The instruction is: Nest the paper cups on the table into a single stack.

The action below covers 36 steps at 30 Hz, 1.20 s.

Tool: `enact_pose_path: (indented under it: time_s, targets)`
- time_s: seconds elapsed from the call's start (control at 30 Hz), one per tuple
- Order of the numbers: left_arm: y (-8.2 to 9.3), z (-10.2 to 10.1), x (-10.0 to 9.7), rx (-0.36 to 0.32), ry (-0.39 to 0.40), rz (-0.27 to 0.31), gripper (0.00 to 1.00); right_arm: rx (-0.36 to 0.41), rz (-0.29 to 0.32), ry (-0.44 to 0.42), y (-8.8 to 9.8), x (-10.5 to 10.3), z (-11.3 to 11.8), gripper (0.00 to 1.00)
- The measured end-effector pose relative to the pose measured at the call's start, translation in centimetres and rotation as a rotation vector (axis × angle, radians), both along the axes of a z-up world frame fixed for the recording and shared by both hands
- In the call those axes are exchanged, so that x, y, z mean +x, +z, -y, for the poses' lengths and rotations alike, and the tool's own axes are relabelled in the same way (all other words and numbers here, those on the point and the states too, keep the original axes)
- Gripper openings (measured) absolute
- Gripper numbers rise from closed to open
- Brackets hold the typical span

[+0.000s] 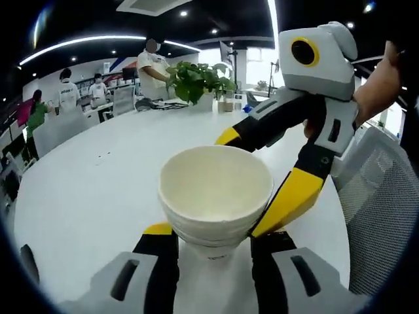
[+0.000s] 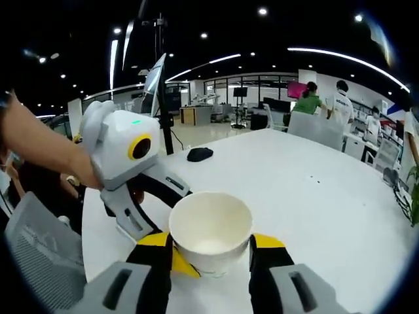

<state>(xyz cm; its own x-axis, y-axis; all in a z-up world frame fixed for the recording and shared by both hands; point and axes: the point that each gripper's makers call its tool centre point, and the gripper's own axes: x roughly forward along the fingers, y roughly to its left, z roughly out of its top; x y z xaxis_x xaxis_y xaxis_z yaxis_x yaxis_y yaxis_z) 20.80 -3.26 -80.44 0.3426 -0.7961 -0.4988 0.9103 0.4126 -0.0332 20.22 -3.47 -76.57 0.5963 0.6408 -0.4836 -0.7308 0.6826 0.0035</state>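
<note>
Both tongs grip one stack of nested paper cups (image 1: 216, 196) from opposite sides, just above the white surface (image 1: 98, 190). The left tongs (image 1: 215, 241) clamp its lower rims; the right tongs (image 2: 211, 252) pinch its walls. A potted plant (image 1: 196, 82) stands well behind.

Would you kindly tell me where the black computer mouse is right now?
In the right gripper view, the black mouse lies on the white table, beyond the paper cups, near the table's far edge.

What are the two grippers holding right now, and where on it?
Both hold the same stack of paper cups: the left gripper and the right gripper each clamp its side wall below the rim, from opposite sides.
</note>
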Motion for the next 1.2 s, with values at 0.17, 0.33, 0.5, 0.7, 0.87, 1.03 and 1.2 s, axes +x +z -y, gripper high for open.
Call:
enact_pose_path:
  time_s: [0.17,0.33,0.5,0.7,0.87,1.03,1.2]
  targets:
    - [0.2,-0.4,-0.1,-0.007,0.009,-0.009,0.46,0.024,-0.009,-0.003,0.3,-0.4,0.1,0.54]
    - [0.3,-1.1,-0.7,-0.008,0.011,-0.001,0.48,0.020,-0.001,0.012,0.2,-1.0,0.2,0.58]
    - [1.0,-1.9,-1.4,-0.035,0.042,0.004,0.50,0.029,0.025,0.014,0.6,-2.0,0.8,0.62]
    - [1.8,-3.2,-2.5,-0.076,0.074,0.014,0.50,0.082,0.042,-0.019,1.2,-3.5,2.0,0.73]
    - [3.3,-4.1,-3.7,-0.135,0.112,0.034,0.54,0.121,0.044,-0.034,1.5,-4.8,2.7,0.83]
    - [4.7,-5.0,-5.3,-0.152,0.143,0.070,0.57,0.130,0.060,-0.040,1.9,-5.8,3.6,0.89]
    - [5.2,-6.5,-7.3,-0.150,0.193,0.089,0.62,0.122,0.072,-0.049,1.8,-7.1,4.8,0.94]
